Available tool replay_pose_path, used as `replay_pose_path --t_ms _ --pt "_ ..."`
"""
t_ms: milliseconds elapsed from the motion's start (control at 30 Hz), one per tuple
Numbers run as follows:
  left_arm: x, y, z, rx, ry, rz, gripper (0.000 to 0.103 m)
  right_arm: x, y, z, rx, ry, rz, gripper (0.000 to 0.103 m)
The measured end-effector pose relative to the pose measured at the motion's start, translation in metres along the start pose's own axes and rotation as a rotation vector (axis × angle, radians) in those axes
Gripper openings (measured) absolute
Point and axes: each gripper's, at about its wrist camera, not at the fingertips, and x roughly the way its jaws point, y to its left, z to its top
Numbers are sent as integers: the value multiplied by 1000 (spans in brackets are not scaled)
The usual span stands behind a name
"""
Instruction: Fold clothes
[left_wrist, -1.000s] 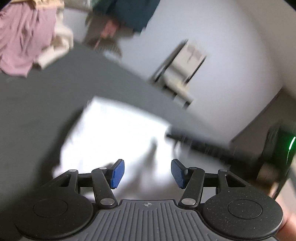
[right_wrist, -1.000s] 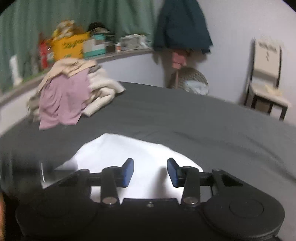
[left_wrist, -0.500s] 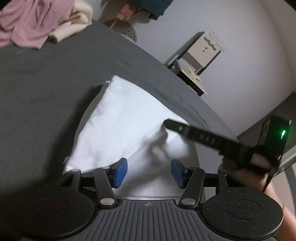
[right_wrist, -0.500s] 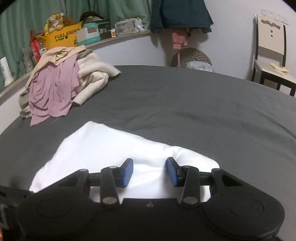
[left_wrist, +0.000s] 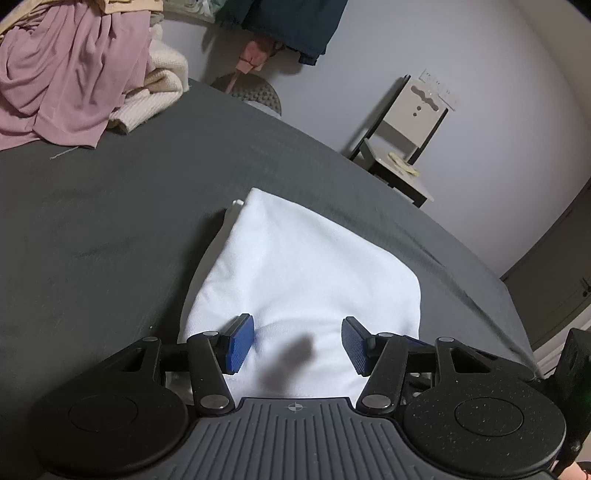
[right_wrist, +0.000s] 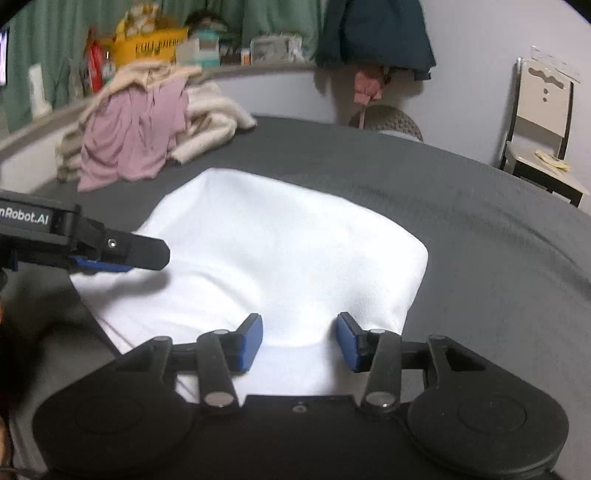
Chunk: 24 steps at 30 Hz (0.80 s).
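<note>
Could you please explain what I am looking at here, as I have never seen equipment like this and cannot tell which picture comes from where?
There is no robot arm: a person holds a two-finger gripper in each hand, each carrying a wide-angle camera looking along its fingers. One picture is from the left gripper, the other from the right gripper; the black arm entering the right view from the left edge is the left gripper seen from the side. On the dark grey bed lies a folded white garment, with a pile of unfolded clothes further back. Nothing is held: both grippers hover over the garment's near edge, blue pads apart, and the right gripper's jaws are opening.
</note>
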Motion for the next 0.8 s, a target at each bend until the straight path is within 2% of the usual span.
replay_pose_path --t_ms 67,167,267,400,433,600,633,667,700,733,800 --pt "-3 -3 0 -3 -7 8 57 -8 0 3 10 -1 5 44" --pt "-12 -9 -6 39 -15 36 57 -31 10 -3 -44 -30 2 47" --pt "-9 -18 -15 115 20 85 57 -31 14 -19 -60 -16 2 51" --pt "-13 -27 -17 154 13 106 57 -34 16 -31 -51 -16 15 53" --pt "-16 -27 -17 146 6 103 57 -36 15 -31 -42 -24 22 53" --pt "-46 -6 -7 -18 -85 56 57 -55 11 -32 12 -61 66 54" --pt "-51 0 -5 -40 -100 73 66 -61 10 -33 29 -71 78 56" --pt "-55 5 -3 -64 -109 91 90 -66 9 -35 42 -83 82 59" --pt "-58 12 -3 -104 -111 97 98 -68 11 -36 43 -90 81 60" --pt "-62 19 -3 -157 -114 85 102 -70 13 -37 41 -97 81 60" --pt "-64 34 -6 -278 -103 25 102 -70 19 -38 19 -104 91 60"
